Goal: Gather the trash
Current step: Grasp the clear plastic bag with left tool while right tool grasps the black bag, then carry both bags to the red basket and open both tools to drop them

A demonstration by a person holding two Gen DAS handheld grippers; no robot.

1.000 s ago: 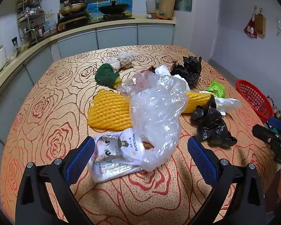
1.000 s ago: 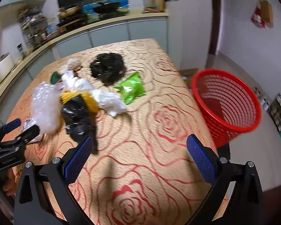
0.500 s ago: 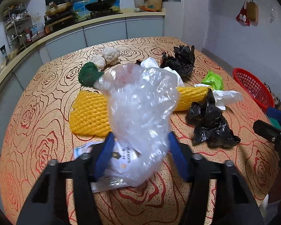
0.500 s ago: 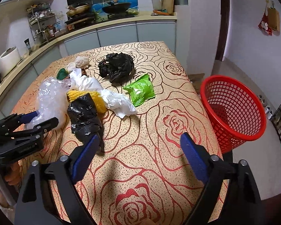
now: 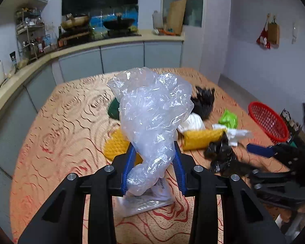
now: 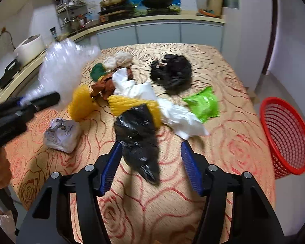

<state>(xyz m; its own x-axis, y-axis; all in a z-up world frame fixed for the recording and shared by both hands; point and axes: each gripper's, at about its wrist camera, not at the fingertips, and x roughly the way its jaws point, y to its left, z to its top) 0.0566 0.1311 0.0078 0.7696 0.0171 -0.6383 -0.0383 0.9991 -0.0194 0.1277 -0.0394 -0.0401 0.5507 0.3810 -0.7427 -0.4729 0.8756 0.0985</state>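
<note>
My left gripper (image 5: pixel 153 170) is shut on a crumpled clear plastic bag (image 5: pixel 152 118) and holds it lifted above the table; the bag also shows at the left of the right wrist view (image 6: pixel 61 71). My right gripper (image 6: pixel 150 166) is open, its fingers on either side of a black plastic bag (image 6: pixel 138 138) lying on the table. A red mesh basket (image 6: pixel 284 134) stands on the floor off the table's right edge. More trash lies mid-table: yellow foam netting (image 6: pixel 132 105), white bag (image 6: pixel 172 113), green wrapper (image 6: pixel 203 103), another black bag (image 6: pixel 170 73).
A printed wipes packet (image 6: pixel 63 134) lies near the left front of the table. Green and beige scraps (image 6: pixel 111 63) sit at the back. Kitchen counter (image 5: pixel 91 46) runs behind and to the left. The table (image 6: pixel 233 71) has a rose-patterned cloth.
My left gripper closed on the clear bag and lifted it off the packet. My right gripper moved forward and left so its fingers straddle the near black bag.
</note>
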